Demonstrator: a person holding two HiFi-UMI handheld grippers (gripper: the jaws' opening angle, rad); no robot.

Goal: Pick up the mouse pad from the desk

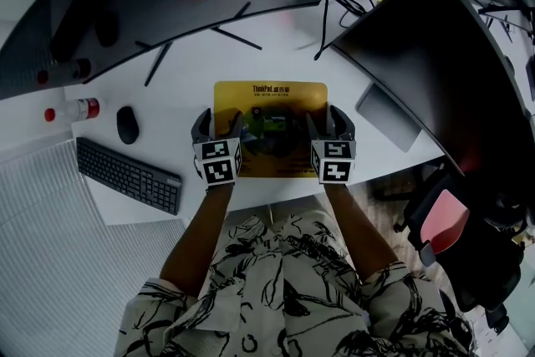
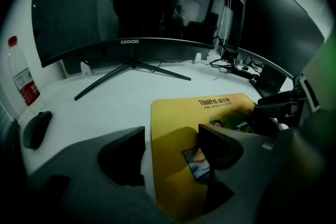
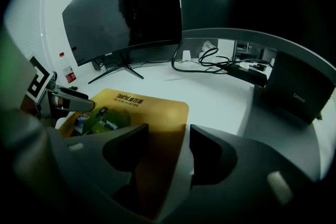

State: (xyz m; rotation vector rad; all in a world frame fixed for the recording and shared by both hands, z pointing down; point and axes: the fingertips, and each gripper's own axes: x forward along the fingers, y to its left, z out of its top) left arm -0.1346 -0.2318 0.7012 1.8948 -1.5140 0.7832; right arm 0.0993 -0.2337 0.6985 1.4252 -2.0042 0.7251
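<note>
Left tongs and right tongs stand parted, astride opposite edges of the mouse pad (it lies on the table); pinch both evenly, then lift level.

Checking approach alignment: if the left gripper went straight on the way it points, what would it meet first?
The left gripper would likely first meet the left edge of the mouse pad, which runs between its parted jaws, lying on the white desk. Remaining depth is unclear.
</note>
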